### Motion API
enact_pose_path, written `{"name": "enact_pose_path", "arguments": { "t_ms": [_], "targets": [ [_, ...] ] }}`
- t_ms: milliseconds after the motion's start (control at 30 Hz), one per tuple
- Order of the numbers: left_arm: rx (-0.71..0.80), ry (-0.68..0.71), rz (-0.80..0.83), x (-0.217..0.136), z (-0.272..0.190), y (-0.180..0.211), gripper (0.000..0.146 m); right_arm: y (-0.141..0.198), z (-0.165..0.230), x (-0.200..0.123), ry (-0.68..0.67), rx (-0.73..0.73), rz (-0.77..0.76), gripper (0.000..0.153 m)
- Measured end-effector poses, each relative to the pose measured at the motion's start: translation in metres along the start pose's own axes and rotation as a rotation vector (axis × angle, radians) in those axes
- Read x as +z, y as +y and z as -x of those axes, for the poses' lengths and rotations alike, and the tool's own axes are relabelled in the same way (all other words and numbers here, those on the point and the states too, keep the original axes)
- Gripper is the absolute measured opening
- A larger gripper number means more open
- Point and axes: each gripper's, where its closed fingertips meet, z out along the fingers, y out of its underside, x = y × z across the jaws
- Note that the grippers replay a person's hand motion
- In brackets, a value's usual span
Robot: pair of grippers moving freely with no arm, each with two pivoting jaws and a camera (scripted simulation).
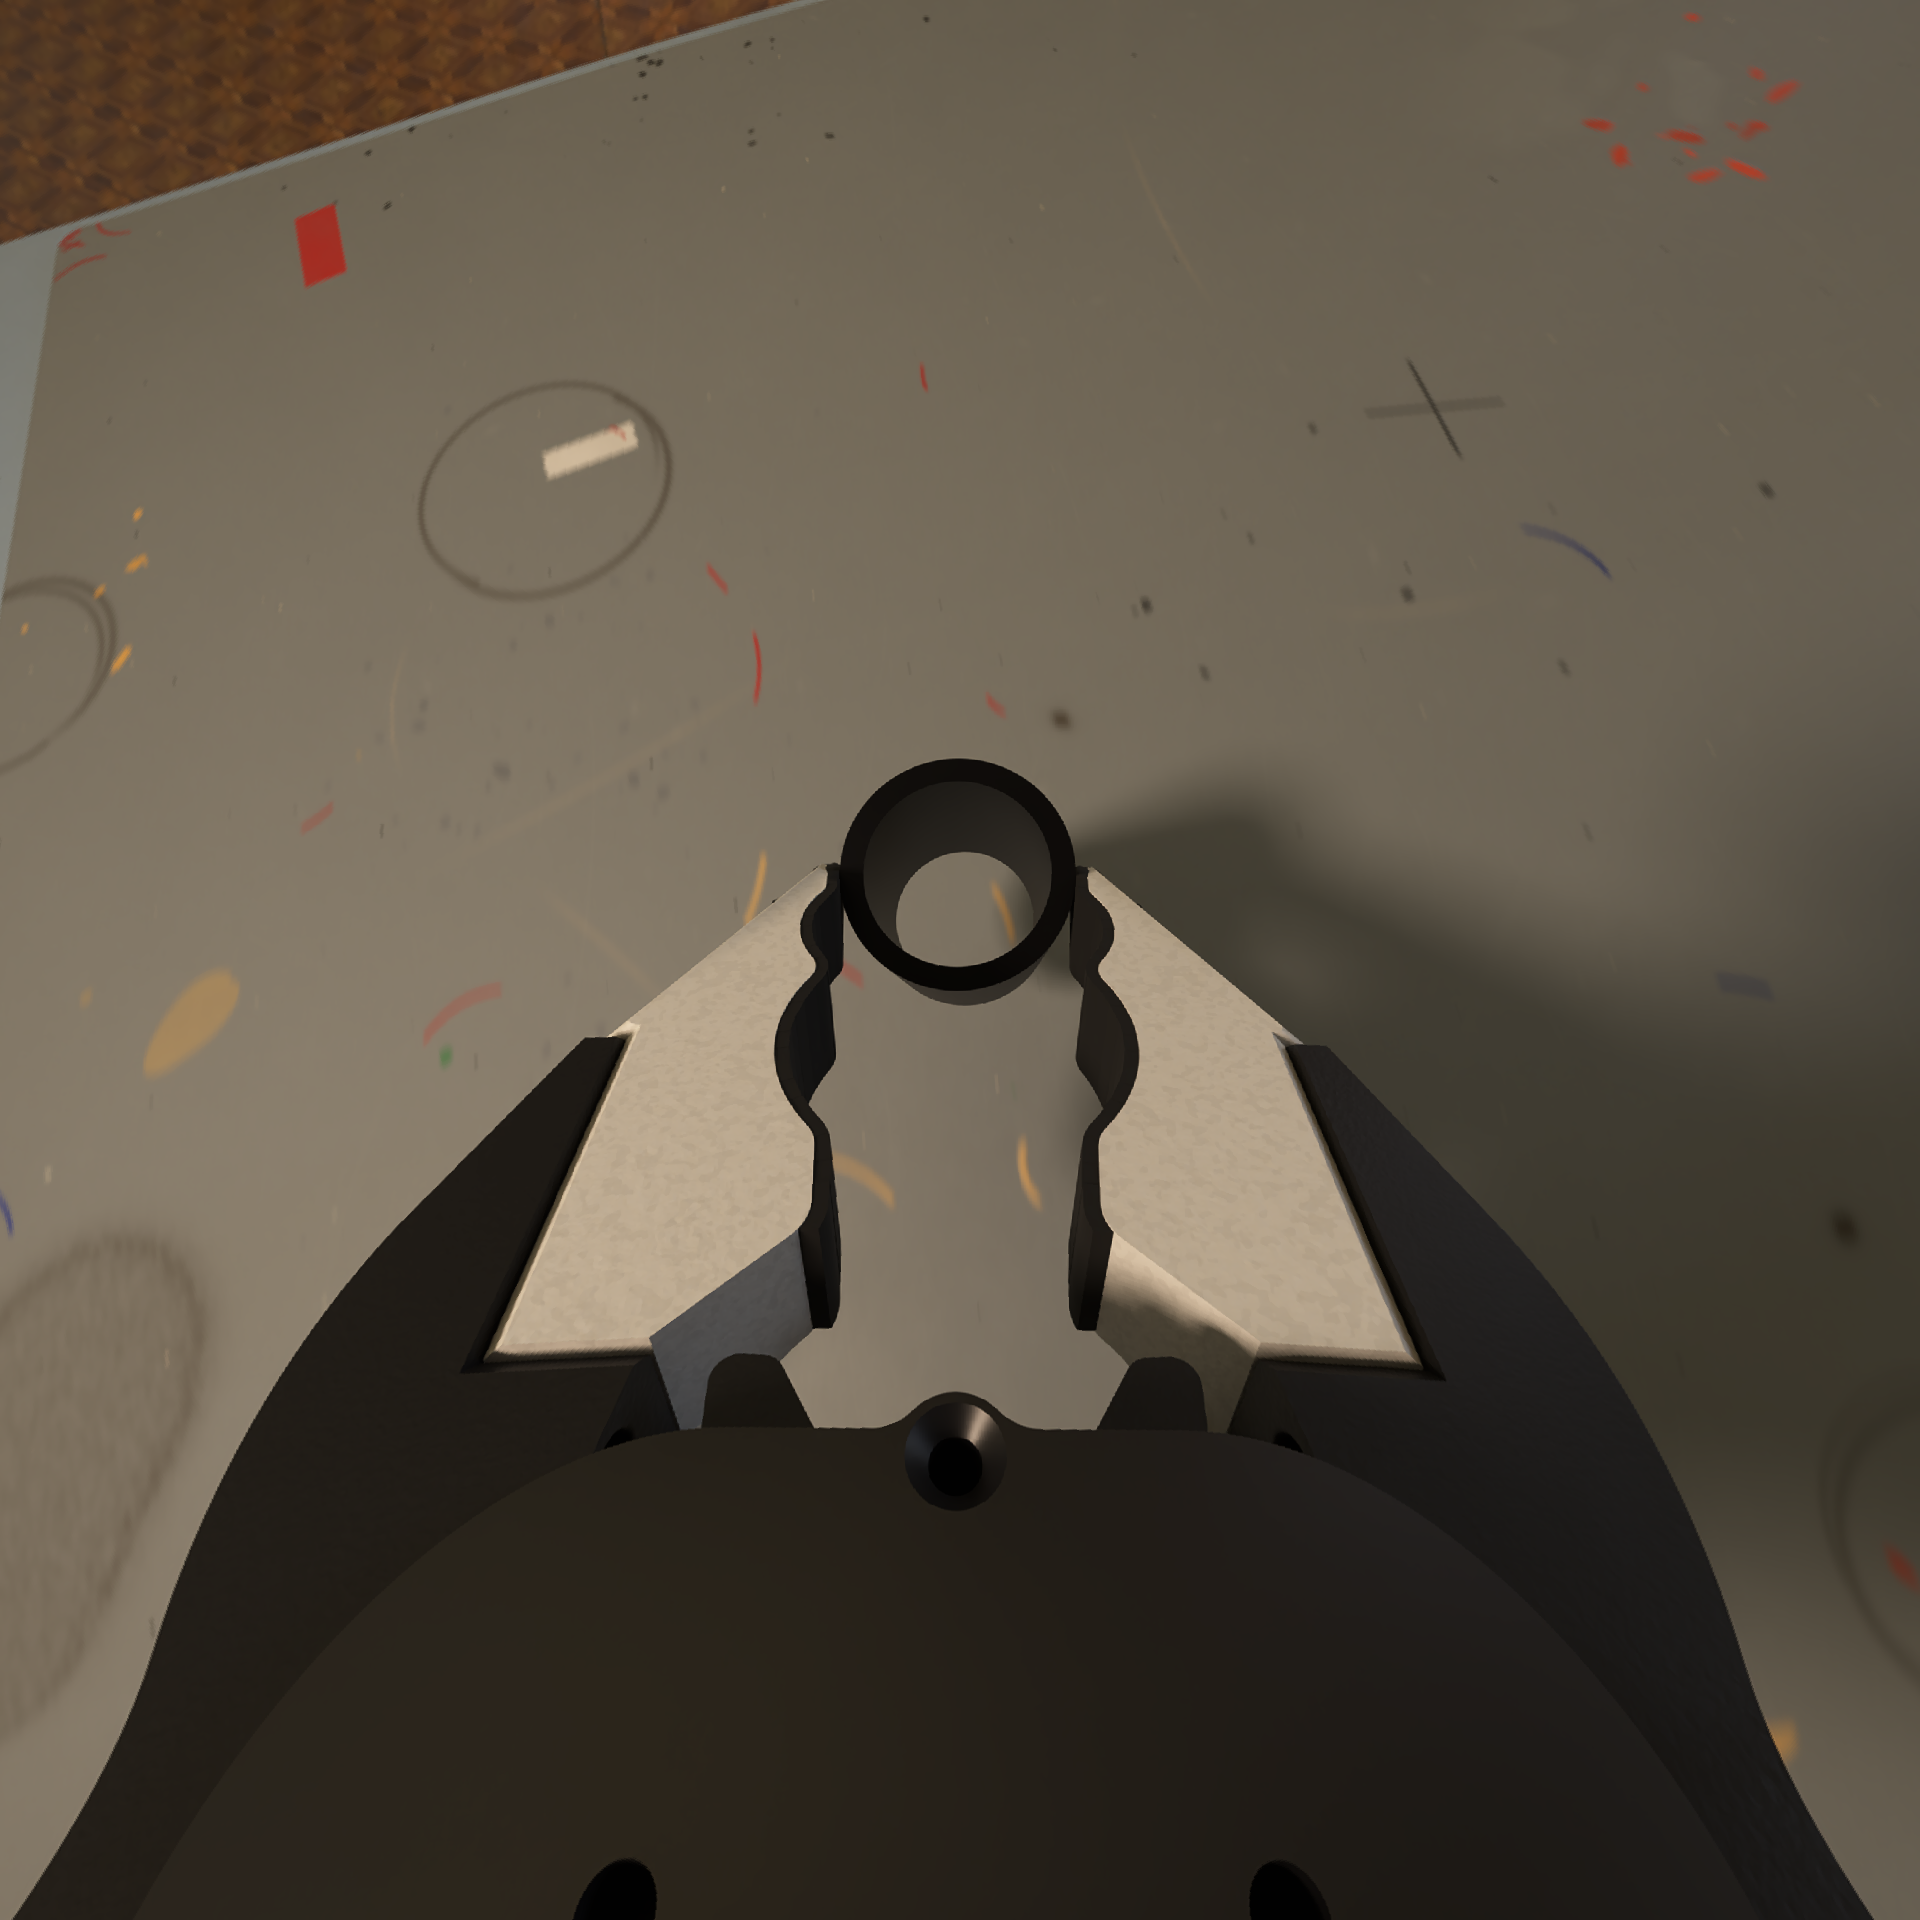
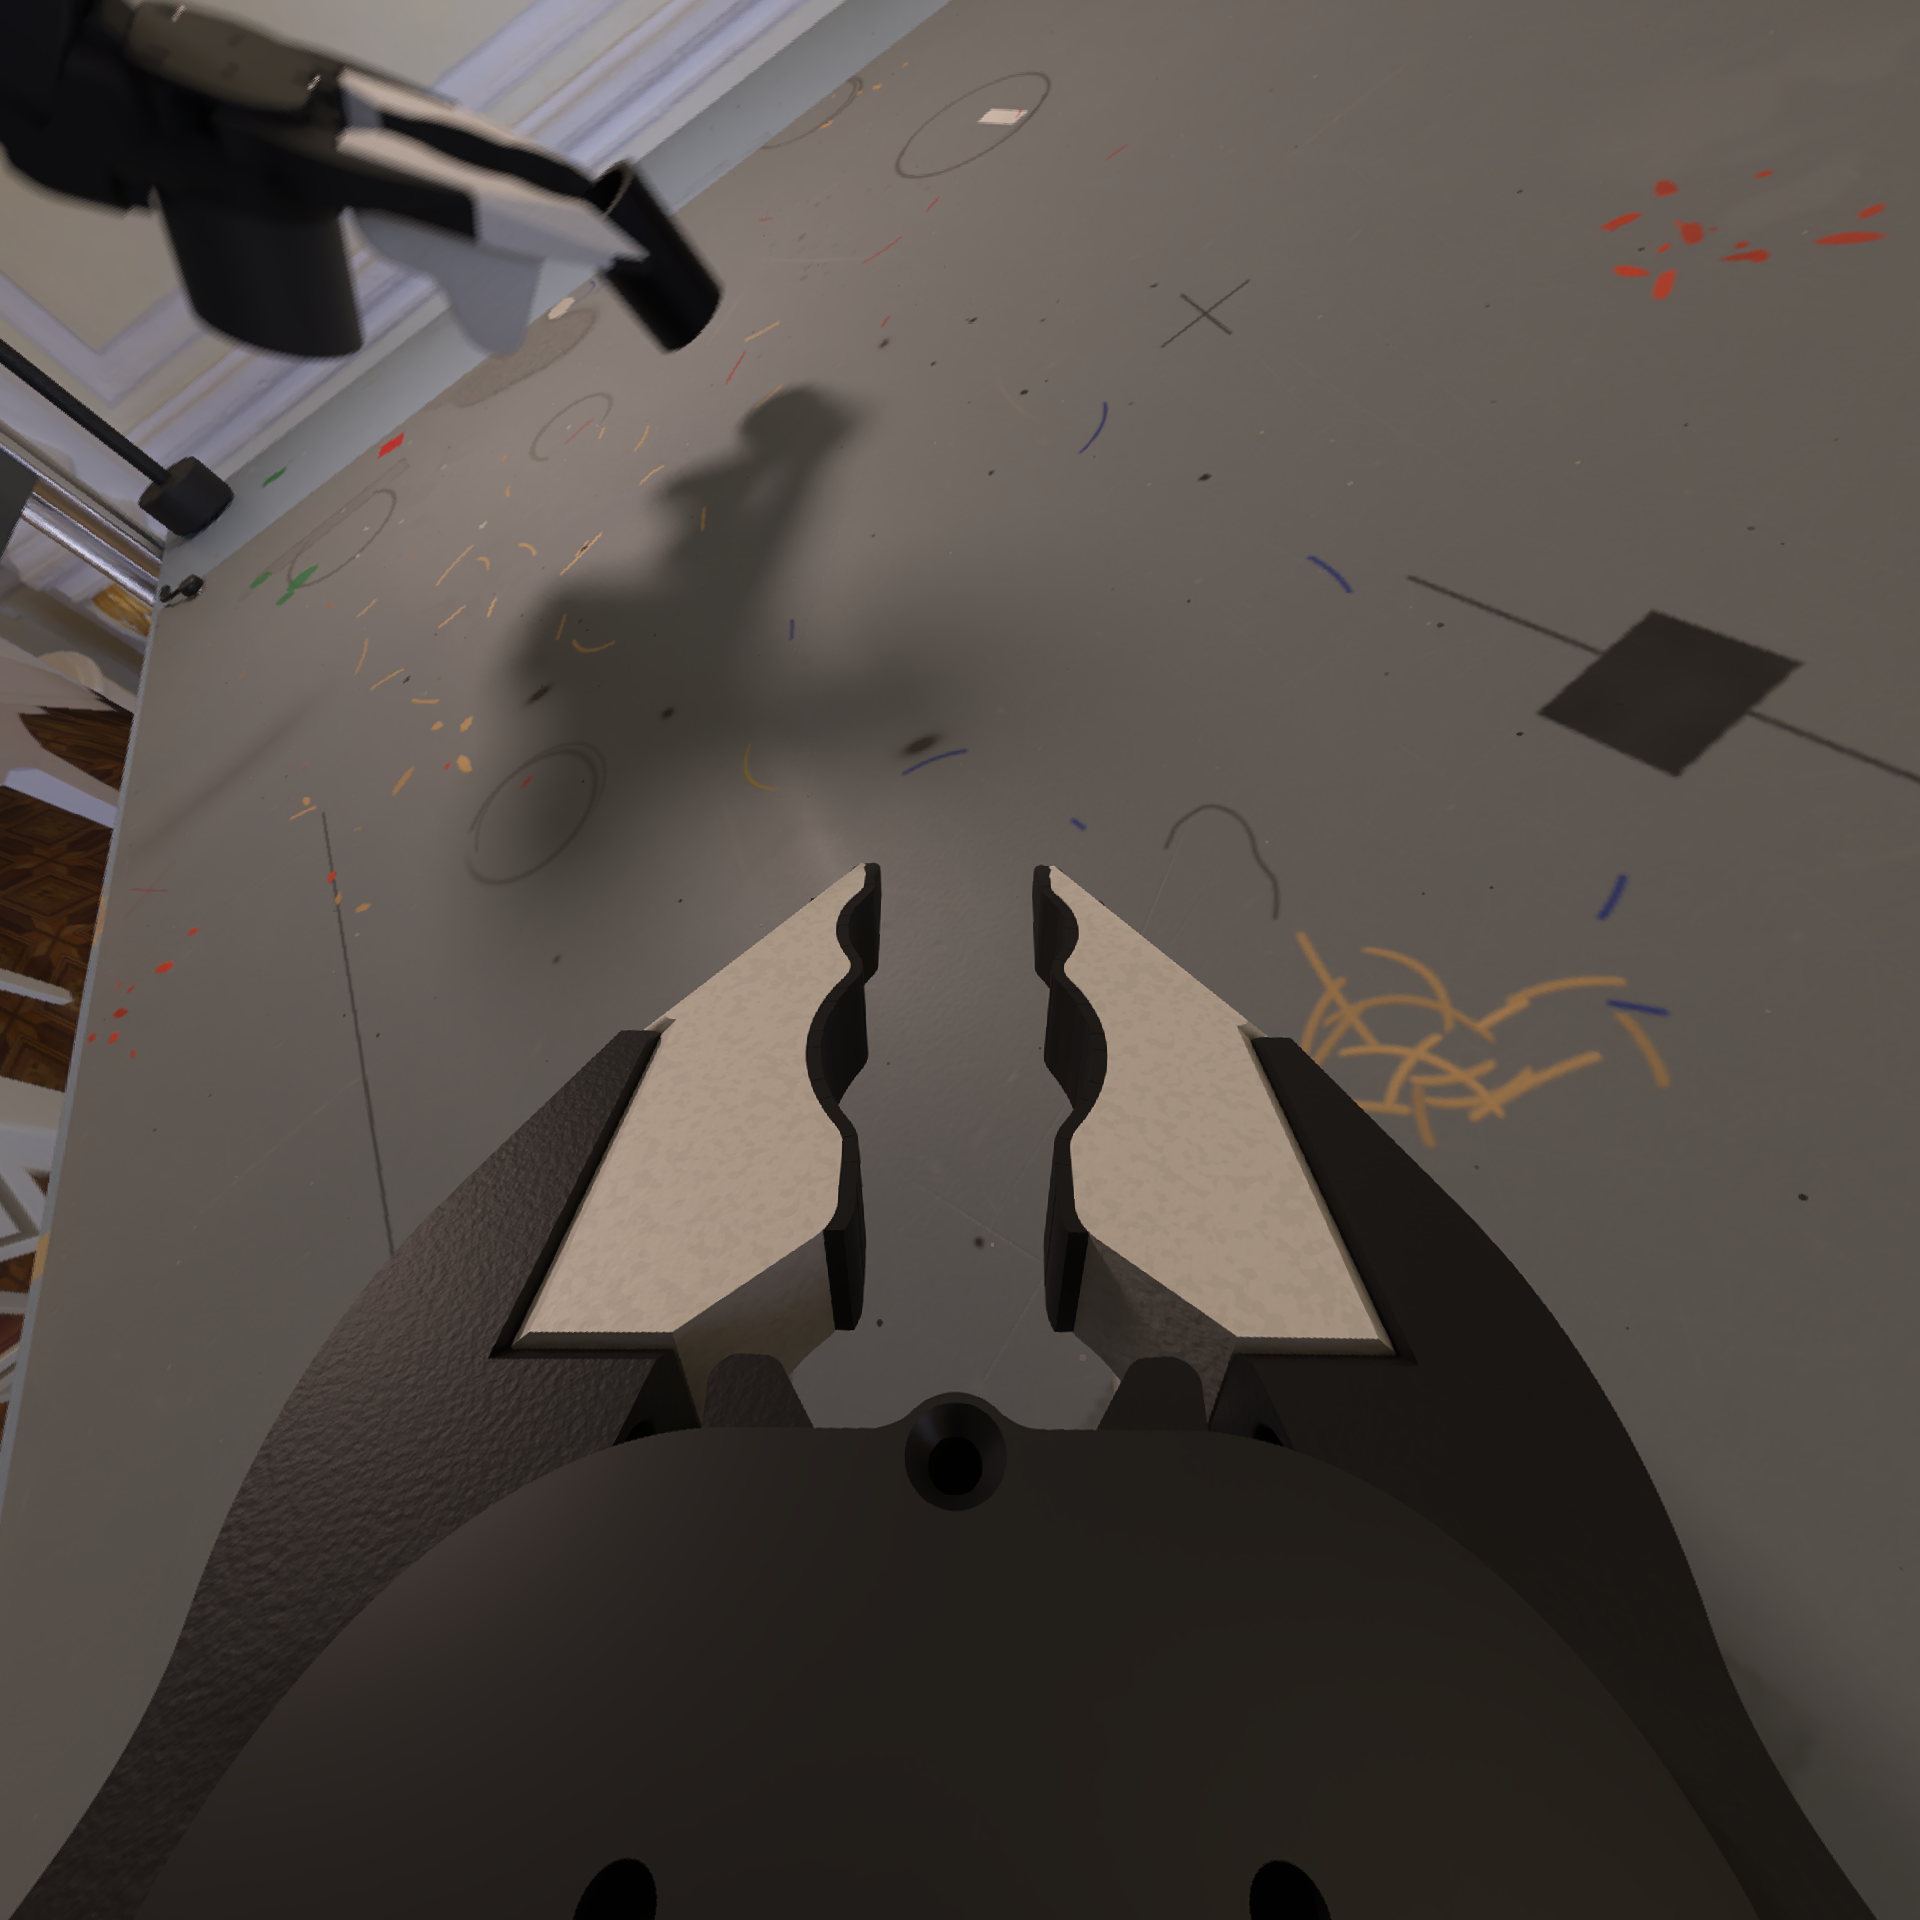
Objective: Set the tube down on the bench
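Left gripper [image 1: 956,883] clamps the black tube [image 1: 956,878] at its tips, frame centre, above the bench [image 1: 1351,623], not yet set down; right gripper [image 2: 956,883] released, holding nothing, lower centre.

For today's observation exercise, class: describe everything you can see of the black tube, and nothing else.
The tube is a short, black, matte, open-ended cylinder with a thick wall; the left wrist view looks straight through its bore to the bench below. It is pinched near the fingertips of the left claw, one finger on each side. In the right wrist view it hangs tilted above the bench, casting a shadow, touching nothing but the claw.
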Motion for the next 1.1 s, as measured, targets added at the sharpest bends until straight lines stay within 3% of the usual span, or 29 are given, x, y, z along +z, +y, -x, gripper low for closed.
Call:
{"name": "enact_pose_path", "arguments": {
  "t_ms": [167, 300, 567, 667, 800, 900, 1100],
  "targets": [
    [0.055, -0.143, 0.14, 0.057, 0.033, -0.036, 0.044, 0.0, 0.001, -0.001, -0.009, 0.008, -0.006, 0.029],
    [-0.03, -0.147, 0.196, 0.093, 0.049, -0.036, 0.044, 0.0, 0.001, -0.001, -0.03, 0.03, -0.006, 0.029],
    [-0.168, -0.117, 0.194, 0.121, 0.063, -0.038, 0.048, 0.0, 0.003, -0.002, -0.067, 0.06, -0.007, 0.029],
    [-0.17, -0.089, 0.18, 0.1, 0.05, -0.035, 0.058, -0.001, 0.004, -0.003, -0.074, 0.068, -0.018, 0.029],
    [-0.158, -0.111, 0.02, 0.035, 0.025, -0.043, 0.058, -0.003, 0.005, -0.003, -0.096, 0.082, -0.028, 0.029],
    [-0.148, 0.089, -0.13, 0.003, -0.03, -0.056, 0.058, -0.003, 0.007, -0.003, -0.107, 0.079, -0.026, 0.03],
    [0.017, 0.461, -0.157, -0.015, -0.13, -0.048, 0.058, -0.016, 0.012, -0.01, -0.139, 0.057, -0.125, 0.034]
  ]
}}
